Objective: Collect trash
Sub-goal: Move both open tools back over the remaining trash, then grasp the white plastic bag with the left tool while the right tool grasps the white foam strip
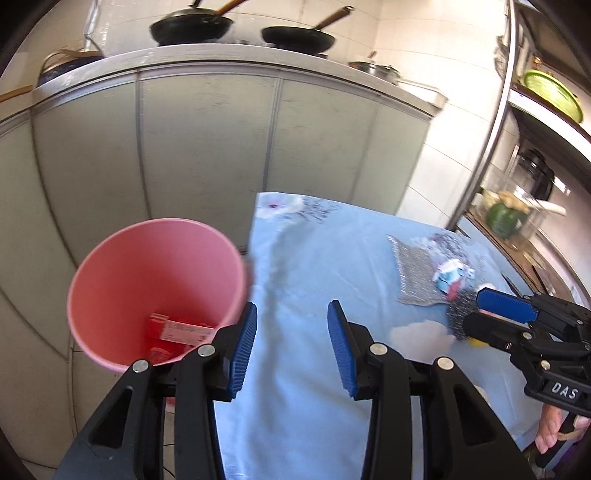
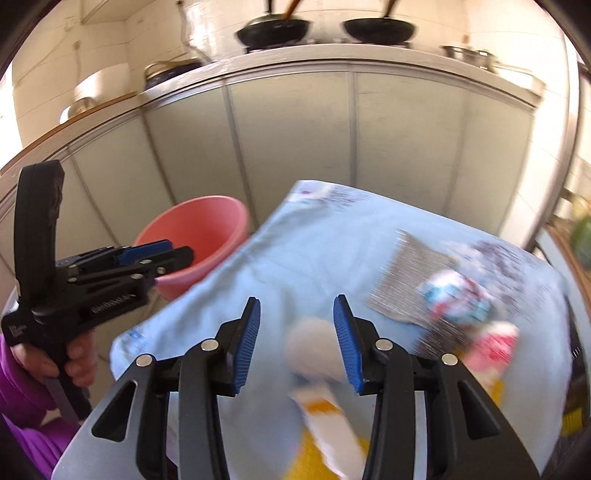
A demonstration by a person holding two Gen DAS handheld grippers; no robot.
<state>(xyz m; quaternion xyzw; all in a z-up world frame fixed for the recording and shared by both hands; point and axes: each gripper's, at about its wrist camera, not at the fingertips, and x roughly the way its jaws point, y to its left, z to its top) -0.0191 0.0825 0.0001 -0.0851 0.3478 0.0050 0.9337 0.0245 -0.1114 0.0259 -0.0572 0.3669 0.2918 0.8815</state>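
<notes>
Left tongs [image 1: 291, 347] gape empty beside pink bin [image 1: 155, 291] holding red wrapper [image 1: 173, 334].

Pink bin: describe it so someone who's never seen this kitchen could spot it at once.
Find the table under the light blue cloth in front of the grey-green cabinet doors. Just off the cloth's left edge, on the floor, stands the pink bin, a round open bucket. It is the only pink container there, and a red wrapper lies at its bottom.

One pink bin [image 1: 155, 280] at lower left holds one red wrapper [image 1: 173, 334]. Two black pans [image 1: 192, 26] sit along the top. One silver cloth [image 1: 417, 273] lies at right.
</notes>
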